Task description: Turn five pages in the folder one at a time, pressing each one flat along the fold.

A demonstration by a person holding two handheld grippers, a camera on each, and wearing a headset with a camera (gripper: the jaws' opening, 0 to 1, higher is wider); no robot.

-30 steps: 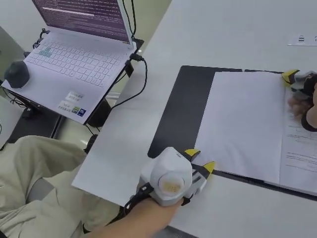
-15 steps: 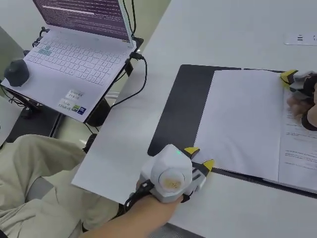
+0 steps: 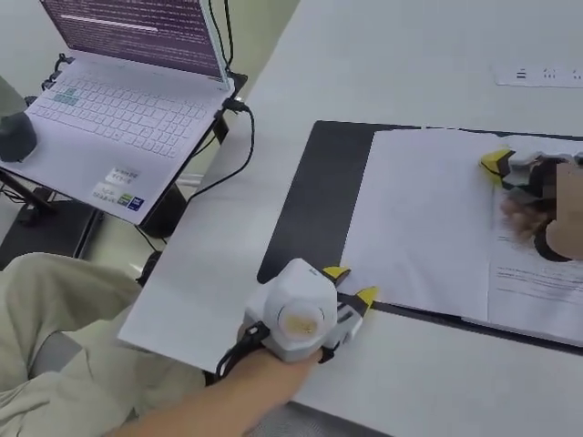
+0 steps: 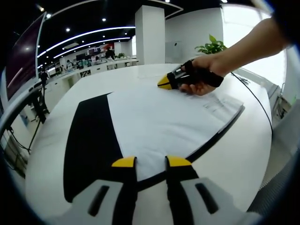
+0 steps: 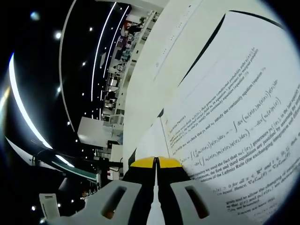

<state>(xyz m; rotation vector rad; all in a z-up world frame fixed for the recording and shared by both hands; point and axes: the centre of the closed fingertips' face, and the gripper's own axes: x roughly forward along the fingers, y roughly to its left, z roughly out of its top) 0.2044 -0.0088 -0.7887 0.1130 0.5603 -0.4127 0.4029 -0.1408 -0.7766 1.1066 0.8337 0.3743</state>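
Now the right tool (image 3: 494,163), jaws together, rests on the page (image 3: 419,218).

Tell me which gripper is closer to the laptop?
Left. The left gripper sits at the folder's edge nearer the laptop; right gripper is over the printed page beyond.

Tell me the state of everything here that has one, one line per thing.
folder: open, lying flat
turned page: flat, blank side up
printed page: face up
left gripper: open, at the turned page's near edge
right gripper: shut, tips near the fold
laptop: open, screen lit
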